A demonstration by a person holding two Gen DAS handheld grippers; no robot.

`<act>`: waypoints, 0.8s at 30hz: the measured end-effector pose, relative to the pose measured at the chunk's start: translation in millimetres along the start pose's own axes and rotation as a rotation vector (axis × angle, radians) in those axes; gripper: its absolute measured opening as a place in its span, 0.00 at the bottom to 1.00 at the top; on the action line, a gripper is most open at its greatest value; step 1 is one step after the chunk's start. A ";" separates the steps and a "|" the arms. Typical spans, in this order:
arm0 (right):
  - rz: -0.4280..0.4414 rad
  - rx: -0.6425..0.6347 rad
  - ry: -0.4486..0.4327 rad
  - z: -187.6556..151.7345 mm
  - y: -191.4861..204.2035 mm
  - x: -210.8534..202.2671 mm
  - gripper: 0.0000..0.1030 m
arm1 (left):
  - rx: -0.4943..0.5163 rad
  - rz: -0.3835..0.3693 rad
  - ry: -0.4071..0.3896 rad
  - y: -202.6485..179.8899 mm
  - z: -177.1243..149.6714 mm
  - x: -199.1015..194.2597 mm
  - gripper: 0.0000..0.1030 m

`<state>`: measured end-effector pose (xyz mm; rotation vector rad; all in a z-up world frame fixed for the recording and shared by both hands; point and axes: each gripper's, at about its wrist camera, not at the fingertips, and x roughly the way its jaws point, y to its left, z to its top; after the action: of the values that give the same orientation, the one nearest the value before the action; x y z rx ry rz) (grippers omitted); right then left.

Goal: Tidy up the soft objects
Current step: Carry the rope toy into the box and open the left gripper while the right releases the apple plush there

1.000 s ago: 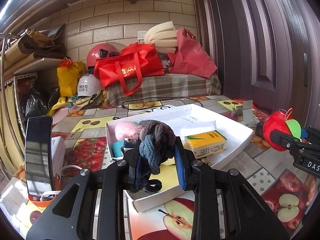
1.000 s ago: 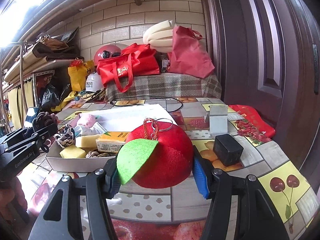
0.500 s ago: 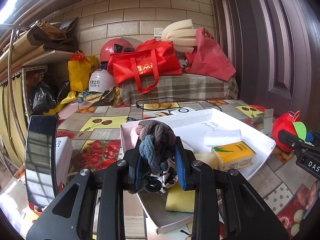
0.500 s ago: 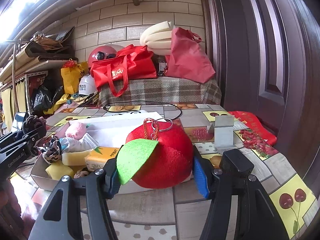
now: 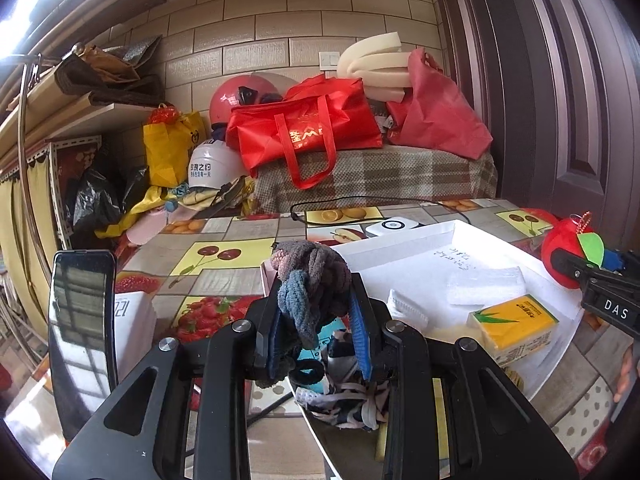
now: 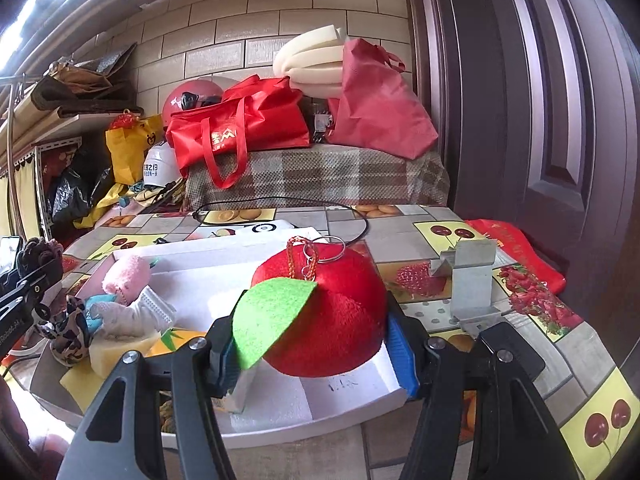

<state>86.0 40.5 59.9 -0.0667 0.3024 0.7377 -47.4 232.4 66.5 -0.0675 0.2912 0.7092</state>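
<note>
My left gripper [image 5: 316, 332] is shut on a braided grey and blue scrunchie [image 5: 312, 280], held over the near left end of the white tray [image 5: 440, 236]. My right gripper [image 6: 316, 344] is shut on a red plush apple [image 6: 332, 316] with a green felt leaf and a key ring, above the tray's [image 6: 304, 412] near right corner. The apple [image 5: 564, 252] and right gripper show at the right edge of the left wrist view. In the tray lie a pink plush [image 6: 126, 274], a white face mask [image 6: 154, 304], a patterned scrunchie [image 6: 68, 336], yellow sponges [image 6: 116, 352] and a yellow tissue pack [image 5: 512, 324].
The tray sits on a fruit-print tablecloth [image 6: 448, 232]. A metal bracket [image 6: 468, 280] stands right of the tray, a black cable [image 6: 280, 200] runs behind it. A phone [image 5: 82, 332] stands at left. Red bags [image 5: 304, 132], helmets and foam are piled at the back by a dark door [image 6: 540, 120].
Both grippers have moved forward over the tray with their loads still held. The tray now lies closer beneath them, and the black box near the right gripper has dropped out of view.
</note>
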 end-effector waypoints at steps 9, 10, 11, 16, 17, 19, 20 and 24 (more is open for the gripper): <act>0.019 -0.046 0.002 10.0 17.0 26.0 0.59 | 0.007 -0.020 -0.051 5.3 5.8 11.1 0.27; 0.033 -0.060 -0.005 10.1 20.7 25.6 0.59 | 0.019 -0.035 -0.058 3.2 6.1 10.3 0.27; 0.048 -0.076 -0.011 11.0 23.9 26.3 0.59 | 0.036 -0.052 -0.058 -0.1 6.3 10.9 0.27; 0.087 -0.112 0.012 13.0 33.1 35.5 0.59 | 0.107 -0.114 0.002 -14.8 9.5 26.8 0.27; 0.092 -0.107 0.023 13.6 33.2 38.4 0.59 | 0.110 -0.120 0.011 -15.6 9.6 28.8 0.27; 0.098 -0.099 0.043 13.8 32.1 42.8 0.62 | 0.106 -0.126 0.024 -15.6 10.0 31.6 0.33; 0.103 -0.095 0.051 13.9 31.5 44.4 0.64 | 0.102 -0.122 0.025 -14.9 10.1 32.1 0.43; 0.091 -0.110 0.051 12.8 35.2 43.7 0.86 | 0.097 -0.095 0.020 -15.0 10.1 31.2 1.00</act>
<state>96.2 97.1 60.8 -0.1767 0.3152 0.8434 -12.8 242.4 66.7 0.0043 0.3390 0.5997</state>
